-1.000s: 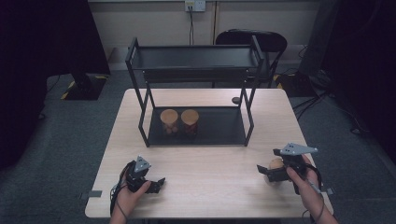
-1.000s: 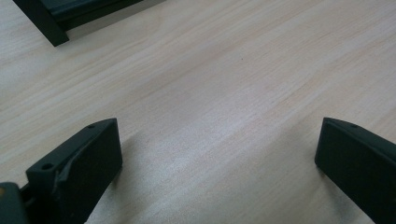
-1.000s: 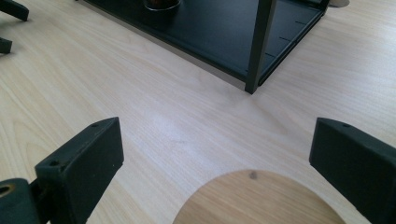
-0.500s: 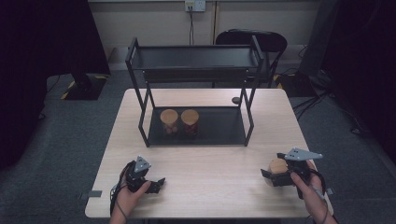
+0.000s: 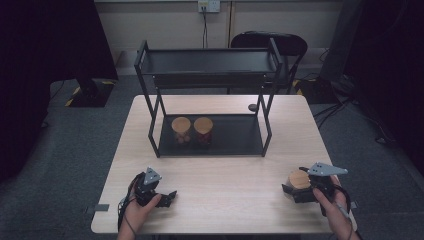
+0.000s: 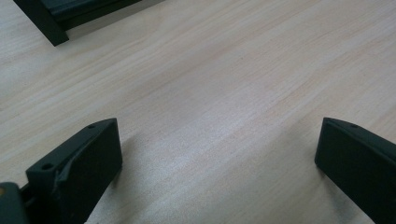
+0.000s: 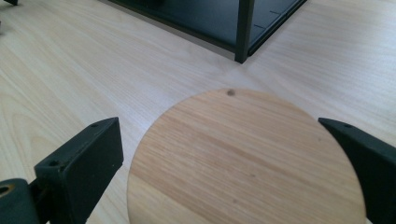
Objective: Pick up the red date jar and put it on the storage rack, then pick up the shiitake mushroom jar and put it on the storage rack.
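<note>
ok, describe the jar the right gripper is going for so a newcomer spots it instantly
Start at the black shelf rack on the table, then look to the near right corner. The wooden-lidded jar stands there between the right gripper's open jaws, alone, unlike the two jars paired on the rack's bottom shelf.

Your right claw (image 7: 219, 154) stood with its jaws spread wide, and the jar (image 7: 247, 163) with the wooden lid sat in the gap, a sliver of room showing on each side. Ahead of that claw, the bare table (image 7: 70, 74) lay open up to the black rack (image 5: 210, 135), whose near corner post (image 7: 245, 30) stood just beyond the jar and blocked the straight line forward. Under the rack's upper shelf, two jars (image 5: 192, 131) took the left part of the bottom tray; the right part was free. Your left claw (image 6: 210, 158) had open jaws with only bare wood between and ahead of them, up to the rack's corner.
</note>
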A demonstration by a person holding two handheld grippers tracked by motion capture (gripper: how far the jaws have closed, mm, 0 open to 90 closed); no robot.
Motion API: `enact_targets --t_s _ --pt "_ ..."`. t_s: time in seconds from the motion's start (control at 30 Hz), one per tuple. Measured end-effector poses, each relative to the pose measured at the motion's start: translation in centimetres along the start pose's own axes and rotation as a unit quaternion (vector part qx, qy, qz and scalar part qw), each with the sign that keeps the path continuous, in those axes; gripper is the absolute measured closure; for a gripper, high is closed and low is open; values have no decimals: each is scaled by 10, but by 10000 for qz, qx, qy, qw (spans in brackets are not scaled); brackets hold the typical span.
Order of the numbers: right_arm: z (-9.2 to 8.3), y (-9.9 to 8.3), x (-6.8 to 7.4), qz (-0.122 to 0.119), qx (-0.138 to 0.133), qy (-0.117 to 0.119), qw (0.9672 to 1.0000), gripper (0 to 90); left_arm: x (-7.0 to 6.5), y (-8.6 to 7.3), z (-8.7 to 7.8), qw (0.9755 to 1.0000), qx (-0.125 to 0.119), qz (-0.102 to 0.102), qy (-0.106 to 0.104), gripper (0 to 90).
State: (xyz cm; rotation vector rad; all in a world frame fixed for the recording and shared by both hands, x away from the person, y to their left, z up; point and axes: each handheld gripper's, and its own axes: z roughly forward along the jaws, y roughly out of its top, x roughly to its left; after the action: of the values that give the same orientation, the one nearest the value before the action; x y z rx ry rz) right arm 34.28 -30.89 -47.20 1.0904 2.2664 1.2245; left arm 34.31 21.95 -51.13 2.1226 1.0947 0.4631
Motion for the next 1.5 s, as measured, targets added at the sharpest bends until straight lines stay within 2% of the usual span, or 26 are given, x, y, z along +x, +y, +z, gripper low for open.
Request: enact_targets --t_s 0.6,1.27,1.5 --pt "1 -12 -4 -64 11 -11 10000 15 0 -1 -1 10000 -5 1 -2 3" --pt "-1 -19 -6 -160 -82 179 9997 17 0 -1 -1 10000 4 13 -6 3" --pt "0 -19 -6 -181 -59 136 9997 23 0 -1 -1 10000 6 20 -12 3"
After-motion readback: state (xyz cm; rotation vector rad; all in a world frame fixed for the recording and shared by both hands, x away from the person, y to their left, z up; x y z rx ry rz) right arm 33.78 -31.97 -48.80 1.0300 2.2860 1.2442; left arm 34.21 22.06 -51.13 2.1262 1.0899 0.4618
